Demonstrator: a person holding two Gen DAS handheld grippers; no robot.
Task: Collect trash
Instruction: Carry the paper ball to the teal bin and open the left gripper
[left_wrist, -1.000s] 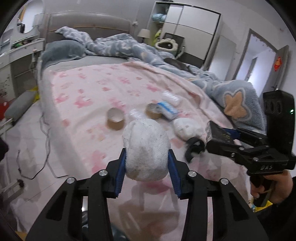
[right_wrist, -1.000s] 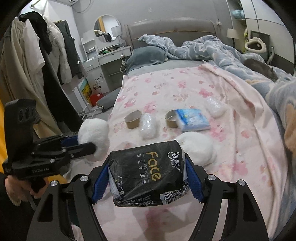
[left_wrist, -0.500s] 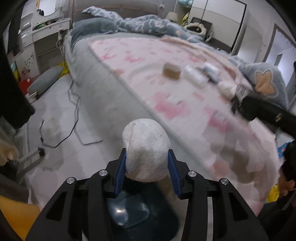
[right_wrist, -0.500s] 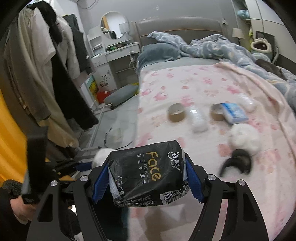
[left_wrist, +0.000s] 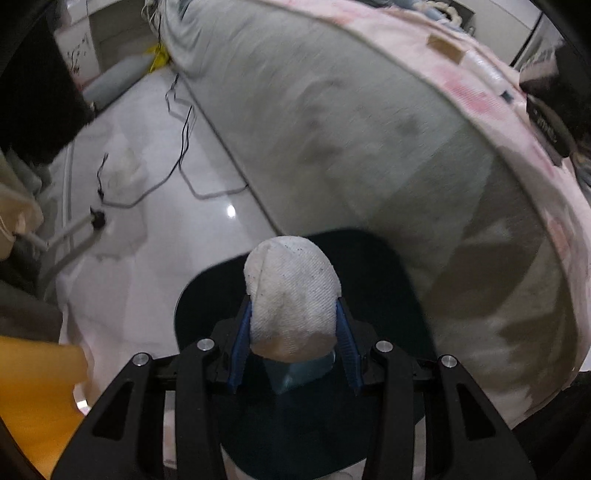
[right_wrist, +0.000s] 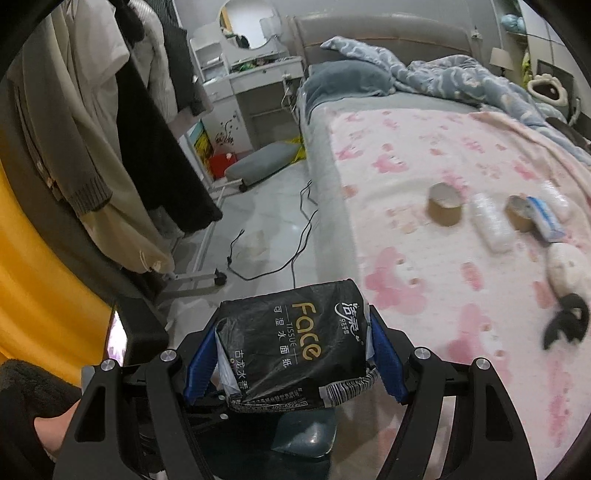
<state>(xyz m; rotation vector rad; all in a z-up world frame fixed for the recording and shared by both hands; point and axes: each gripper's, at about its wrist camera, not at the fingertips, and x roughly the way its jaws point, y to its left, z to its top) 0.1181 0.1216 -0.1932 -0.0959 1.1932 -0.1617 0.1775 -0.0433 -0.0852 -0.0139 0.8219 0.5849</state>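
- Two loads held: left gripper (left_wrist: 293, 326) clamps a soiled white cloth wad (left_wrist: 291, 291) at lower centre, above a dark bin (left_wrist: 402, 295).
- Right gripper (right_wrist: 293, 354) clamps a black tissue pack (right_wrist: 295, 343), lower centre.
- Step: carry-to-bin; next, line up over the opening and release.

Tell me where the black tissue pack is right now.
In the right wrist view, the black tissue pack sits clamped in the right gripper, beside the bed.

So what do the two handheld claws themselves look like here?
Both match: the left claw and right claw have matte black angular frames with triangular cut-outs, silver screw heads and blue ribbed pads. A dark fuzzy sleeve shows beside the right one.
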